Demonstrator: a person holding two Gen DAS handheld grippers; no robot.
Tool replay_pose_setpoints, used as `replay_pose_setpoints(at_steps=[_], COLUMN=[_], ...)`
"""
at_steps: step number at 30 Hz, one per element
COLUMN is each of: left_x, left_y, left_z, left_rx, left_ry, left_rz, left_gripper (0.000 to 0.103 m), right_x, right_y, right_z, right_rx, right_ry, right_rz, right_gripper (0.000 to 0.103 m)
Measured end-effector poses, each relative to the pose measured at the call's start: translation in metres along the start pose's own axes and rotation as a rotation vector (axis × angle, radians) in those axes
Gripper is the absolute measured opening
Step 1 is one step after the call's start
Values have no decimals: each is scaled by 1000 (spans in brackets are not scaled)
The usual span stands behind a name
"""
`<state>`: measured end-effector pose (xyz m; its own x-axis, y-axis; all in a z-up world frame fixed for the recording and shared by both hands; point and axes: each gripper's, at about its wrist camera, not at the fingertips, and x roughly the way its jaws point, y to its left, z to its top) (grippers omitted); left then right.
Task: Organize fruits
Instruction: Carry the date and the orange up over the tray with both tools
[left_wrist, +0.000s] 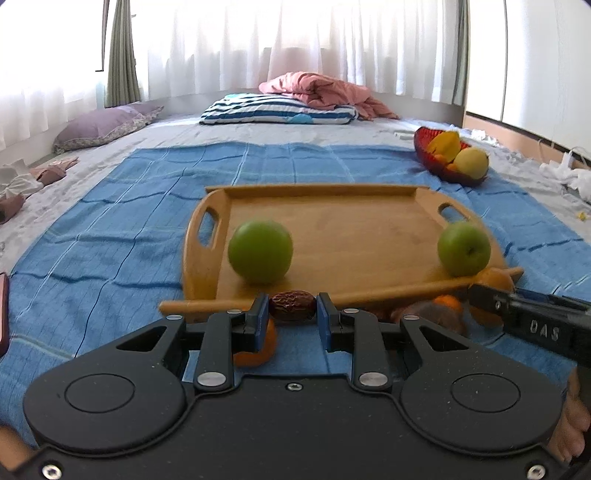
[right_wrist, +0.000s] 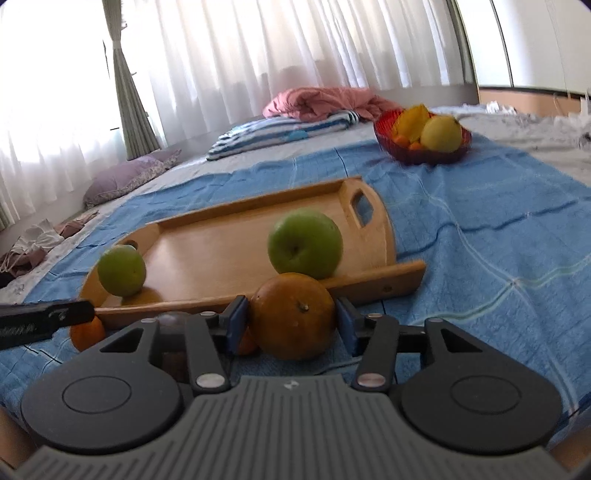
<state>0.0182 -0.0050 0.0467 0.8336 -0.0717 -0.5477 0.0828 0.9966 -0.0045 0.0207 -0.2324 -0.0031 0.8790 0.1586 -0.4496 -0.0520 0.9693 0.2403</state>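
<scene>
Risk: date (left_wrist: 292, 305) is small and sits only at the pad tips of the left gripper (left_wrist: 292, 314), so it could squirt out. Jaws narrow, clamped on it, just short of the tray (left_wrist: 369, 284) rim. Right gripper (right_wrist: 293, 319) jaws wide, holding the orange (right_wrist: 293, 315); round, may roll. Two green apples (left_wrist: 260, 251) already in the tray.
</scene>
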Motion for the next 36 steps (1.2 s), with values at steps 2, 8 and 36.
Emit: replay_pose_setpoints(at_steps=[2, 8, 36], left_x=[0, 12, 152], left_y=[-1, 2, 55], left_z=[9, 43, 115], left_rx=[-2, -16, -121], left_ry=[-8, -6, 277], left_rz=[-18, -73, 36], left_gripper=[26, 26, 26], right_x=[-6, -4, 128], right_y=[4, 12, 6], right_z=[6, 47, 124], right_rx=[-19, -52, -77], right_ry=[-20, -33, 339], right_rz=[16, 49, -90], right_gripper=[54, 54, 55])
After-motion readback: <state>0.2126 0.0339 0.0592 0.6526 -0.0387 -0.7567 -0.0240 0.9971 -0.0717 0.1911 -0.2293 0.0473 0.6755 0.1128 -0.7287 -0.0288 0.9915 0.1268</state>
